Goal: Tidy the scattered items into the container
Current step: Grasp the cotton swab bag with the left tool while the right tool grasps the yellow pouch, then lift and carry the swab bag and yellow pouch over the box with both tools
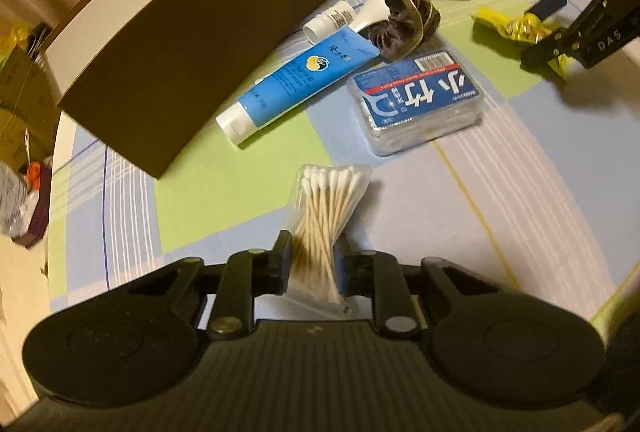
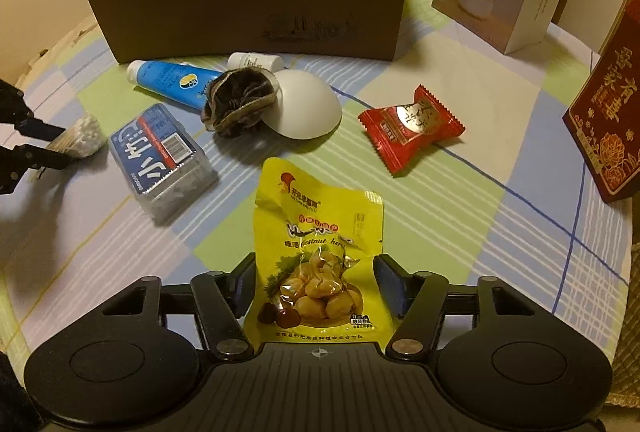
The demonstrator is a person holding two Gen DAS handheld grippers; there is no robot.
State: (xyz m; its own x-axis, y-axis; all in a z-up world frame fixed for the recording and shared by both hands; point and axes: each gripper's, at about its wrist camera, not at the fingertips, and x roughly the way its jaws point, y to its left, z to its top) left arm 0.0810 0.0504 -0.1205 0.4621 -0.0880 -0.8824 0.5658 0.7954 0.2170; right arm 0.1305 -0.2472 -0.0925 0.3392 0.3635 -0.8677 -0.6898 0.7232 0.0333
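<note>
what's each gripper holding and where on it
Left gripper pinches the cotton swab bag at its lower end. Right gripper straddles the chestnut pack's lower half, not clearly clamped.

Yellow chestnut pouch (image 2: pixel 316 252), red candy wrapper (image 2: pixel 412 128), blue tube (image 2: pixel 176 82), brown box (image 2: pixel 248 8), plaid cloth (image 2: pixel 500 192).

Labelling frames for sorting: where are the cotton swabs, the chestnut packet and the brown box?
cotton swabs (image 1: pixel 320 228), left wrist view, bundle's middle
chestnut packet (image 2: pixel 316 256), right wrist view, printed front
brown box (image 2: pixel 248 4), right wrist view, front wall
</note>
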